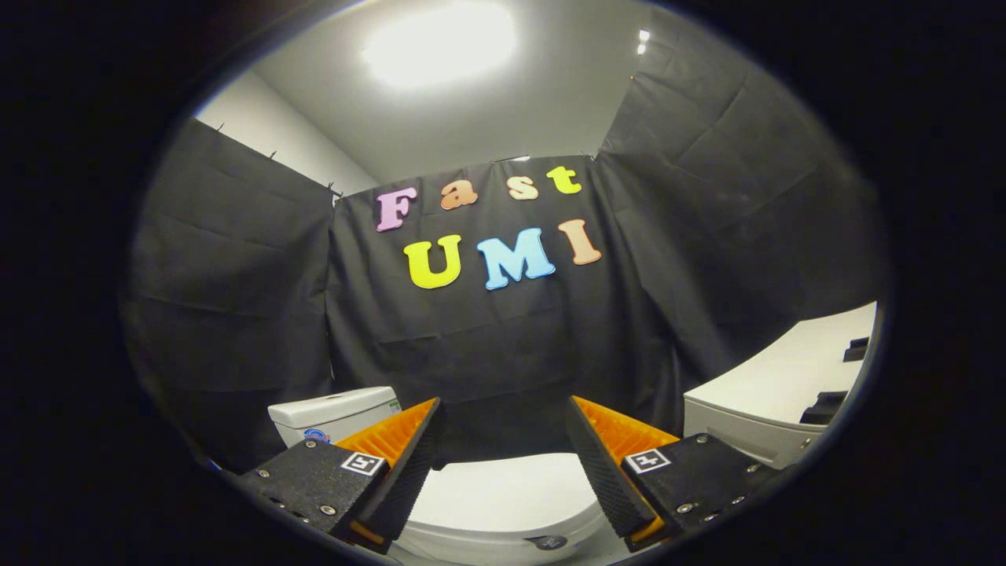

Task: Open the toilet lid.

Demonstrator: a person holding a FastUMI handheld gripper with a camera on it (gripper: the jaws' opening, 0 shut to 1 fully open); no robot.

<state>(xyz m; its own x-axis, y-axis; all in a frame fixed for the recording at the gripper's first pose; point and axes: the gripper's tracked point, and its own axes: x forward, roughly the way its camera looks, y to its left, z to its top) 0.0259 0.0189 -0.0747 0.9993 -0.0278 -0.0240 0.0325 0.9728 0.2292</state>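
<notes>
With the tongs (pixel 503 452) released above the closed toilet lid (pixel 503 495) at lower centre, we should dip toward its front rim, hook underneath, then lift.

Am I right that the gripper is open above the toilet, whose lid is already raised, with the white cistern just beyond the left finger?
Not quite: the gripper view shows the toilet lid still down, lying flat over the bowl between the fingers. The rest holds: the gripper is open above it, touching nothing, and the white cistern sits just beyond the left finger.
</notes>
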